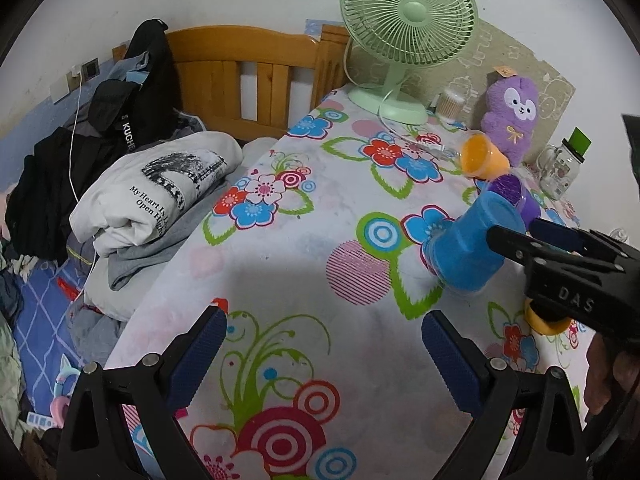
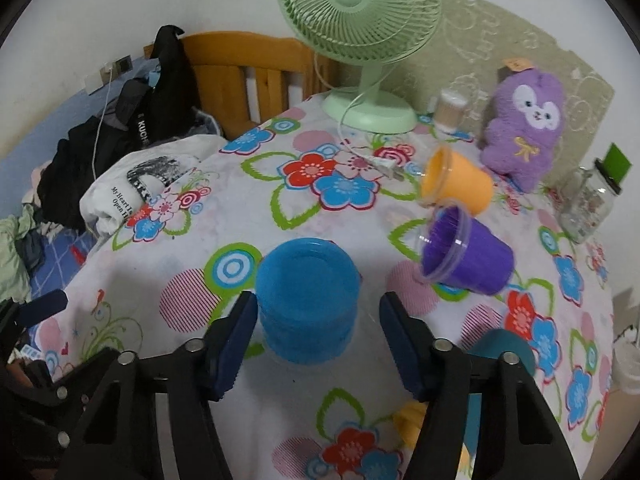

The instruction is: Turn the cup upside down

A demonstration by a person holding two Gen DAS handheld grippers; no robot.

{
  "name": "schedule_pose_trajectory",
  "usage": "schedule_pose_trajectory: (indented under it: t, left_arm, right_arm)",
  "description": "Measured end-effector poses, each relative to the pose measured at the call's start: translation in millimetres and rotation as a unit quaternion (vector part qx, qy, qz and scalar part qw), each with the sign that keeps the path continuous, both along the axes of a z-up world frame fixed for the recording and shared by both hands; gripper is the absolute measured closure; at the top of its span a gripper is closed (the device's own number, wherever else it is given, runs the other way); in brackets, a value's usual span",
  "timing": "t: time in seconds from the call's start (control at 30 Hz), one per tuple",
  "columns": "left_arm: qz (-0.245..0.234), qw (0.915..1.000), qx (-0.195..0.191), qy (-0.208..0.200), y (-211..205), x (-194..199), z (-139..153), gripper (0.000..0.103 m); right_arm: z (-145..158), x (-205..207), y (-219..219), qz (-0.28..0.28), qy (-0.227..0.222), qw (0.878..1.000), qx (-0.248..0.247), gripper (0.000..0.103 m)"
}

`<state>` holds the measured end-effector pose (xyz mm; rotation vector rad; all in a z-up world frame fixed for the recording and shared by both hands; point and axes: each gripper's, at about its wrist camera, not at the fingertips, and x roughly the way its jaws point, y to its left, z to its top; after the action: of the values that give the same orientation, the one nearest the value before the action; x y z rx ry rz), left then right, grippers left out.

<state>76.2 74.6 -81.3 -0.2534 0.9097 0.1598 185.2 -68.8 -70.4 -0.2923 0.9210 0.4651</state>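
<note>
A blue cup [image 2: 307, 298] stands upside down on the flowered tablecloth [image 2: 280, 184], base up. My right gripper [image 2: 318, 332] is open with its fingers on either side of the cup's lower part, not pressing it. In the left wrist view the blue cup [image 1: 468, 248] leans with the right gripper [image 1: 516, 236] around it. My left gripper [image 1: 324, 344] is open and empty over the cloth, left of the cup. A purple cup [image 2: 466, 252] and an orange cup [image 2: 456, 180] lie on their sides behind.
A green desk fan [image 2: 360, 40] stands at the back with its cord and plug [image 2: 384, 166] on the cloth. A purple plush toy [image 2: 524, 124], a glass jar [image 2: 586, 204] and a cotton-swab tub [image 2: 450, 110] are at the back right. A teal object [image 2: 500, 350] and a yellow one [image 2: 410, 420] lie near the front. Clothes are piled on the bed [image 1: 152, 184] to the left.
</note>
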Motion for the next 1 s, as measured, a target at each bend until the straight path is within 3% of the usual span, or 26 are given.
schedule_pose_trajectory:
  t: [0.3,0.53,0.57,0.6,0.63,0.83,1.0]
  left_arm:
    - [-0.001,1.0,-0.001,0.003,-1,2,0,0.004]
    - [-0.002,1.0,-0.003,-0.006,-4,-11,5,0.004]
    - [-0.001,1.0,-0.004,-0.007,-3,-14,5,0.004]
    - [0.0,1.0,-0.005,-0.007,-3,-16,5,0.004]
    - [0.001,1.0,-0.006,-0.006,-3,-19,5,0.004]
    - [-0.001,0.9999,-0.011,-0.004,-9,-31,5,0.004]
    - [-0.014,0.9997,-0.007,-0.016,-24,-42,14,0.004]
  right_arm:
    - [10,-2,-2,0.008,-0.005,0.999,0.032,0.048]
    - [-6,-51,-30,-0.003,-0.018,0.998,0.067,0.05]
    - [-10,-61,-38,-0.012,-0.016,0.997,0.075,0.06]
    - [-13,-68,-45,-0.022,-0.012,0.997,0.077,0.08]
    - [-17,-77,-52,-0.03,-0.009,0.997,0.076,0.082]
    - [-36,-116,-84,-0.052,0.009,0.997,0.058,0.082]
    - [-7,-115,-81,-0.047,-0.021,0.998,0.044,0.078]
